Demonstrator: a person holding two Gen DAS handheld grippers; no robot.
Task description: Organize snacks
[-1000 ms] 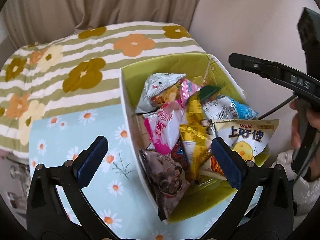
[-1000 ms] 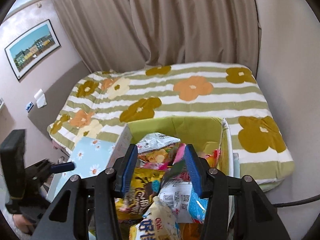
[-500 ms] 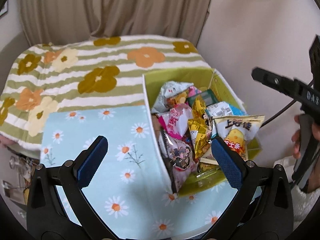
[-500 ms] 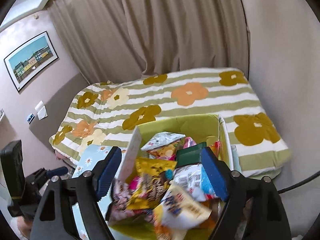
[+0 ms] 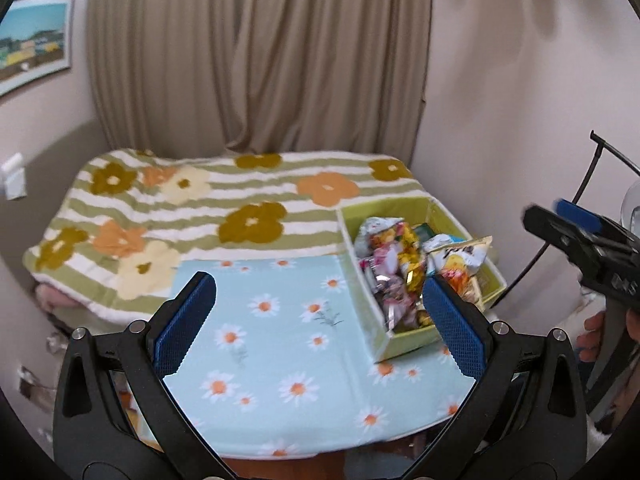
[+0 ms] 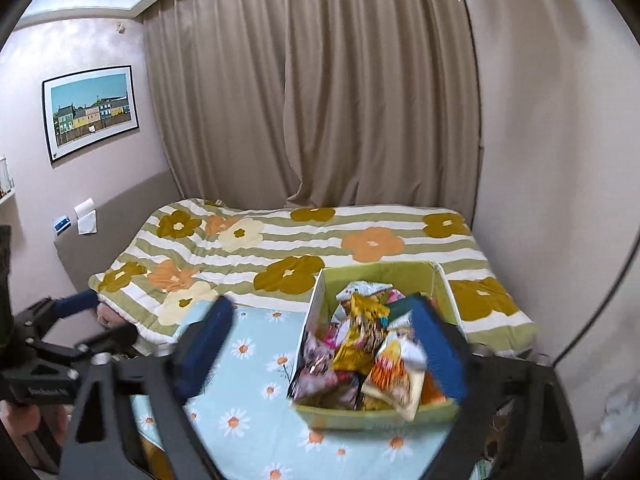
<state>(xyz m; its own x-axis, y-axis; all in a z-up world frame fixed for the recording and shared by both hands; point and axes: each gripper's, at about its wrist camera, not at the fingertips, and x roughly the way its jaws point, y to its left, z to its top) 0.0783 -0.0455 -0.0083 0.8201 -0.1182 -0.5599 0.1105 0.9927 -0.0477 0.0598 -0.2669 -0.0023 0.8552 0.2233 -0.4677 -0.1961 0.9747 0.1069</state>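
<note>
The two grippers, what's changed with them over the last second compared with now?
Both pulled up and back from the green box: it looks smaller and more of the bed and curtain shows. The right gripper, narrow over the snacks a second ago, opened wide, holding nothing. The left gripper stayed open and empty. The snacks remain in the box on the daisy cloth.

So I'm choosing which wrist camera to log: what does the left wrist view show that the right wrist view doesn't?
Only the left wrist view shows the right gripper side-on at its right edge, with the hand holding it, and the open left gripper sharp.

Only the right wrist view shows the whole framed picture, the ceiling edge and the left gripper from outside; its own fingers are motion-blurred.

Both show the green box full of snack packets, the daisy-print cloth, the flowered blanket and the curtain.
</note>
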